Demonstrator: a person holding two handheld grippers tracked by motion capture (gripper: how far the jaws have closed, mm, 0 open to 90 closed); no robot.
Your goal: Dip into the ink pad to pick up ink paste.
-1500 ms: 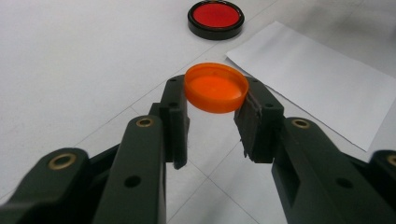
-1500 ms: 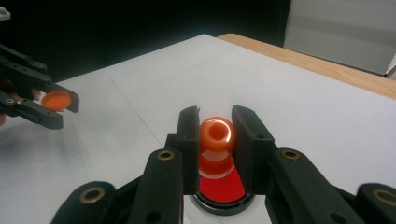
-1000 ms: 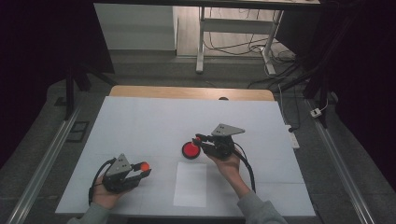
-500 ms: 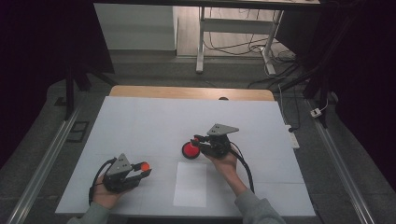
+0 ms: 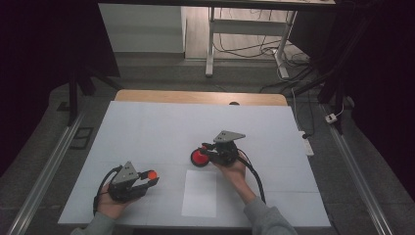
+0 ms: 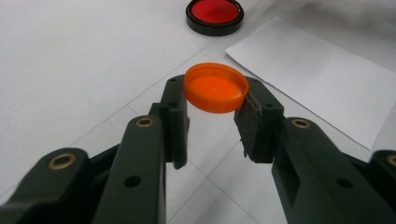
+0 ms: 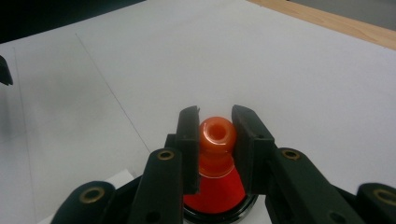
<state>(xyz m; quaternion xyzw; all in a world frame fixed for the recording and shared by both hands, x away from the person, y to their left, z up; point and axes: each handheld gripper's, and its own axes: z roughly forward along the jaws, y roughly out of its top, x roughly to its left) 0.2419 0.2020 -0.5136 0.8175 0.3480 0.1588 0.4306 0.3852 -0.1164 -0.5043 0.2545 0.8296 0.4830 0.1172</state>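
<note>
Right gripper (image 7: 215, 135) nearer (stamp (image 7: 215, 140) clamped)

A white sheet of paper (image 5: 199, 193) lies flat on the white table (image 5: 147, 127), near its front edge.

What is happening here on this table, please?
A person works at a white table with a tool in each hand. The left tool is shut on an orange cap, held just above the table. The right tool is shut on the orange knob of a red stamp-like piece that stands in a black round dish. A white sheet of paper lies between the hands.
</note>
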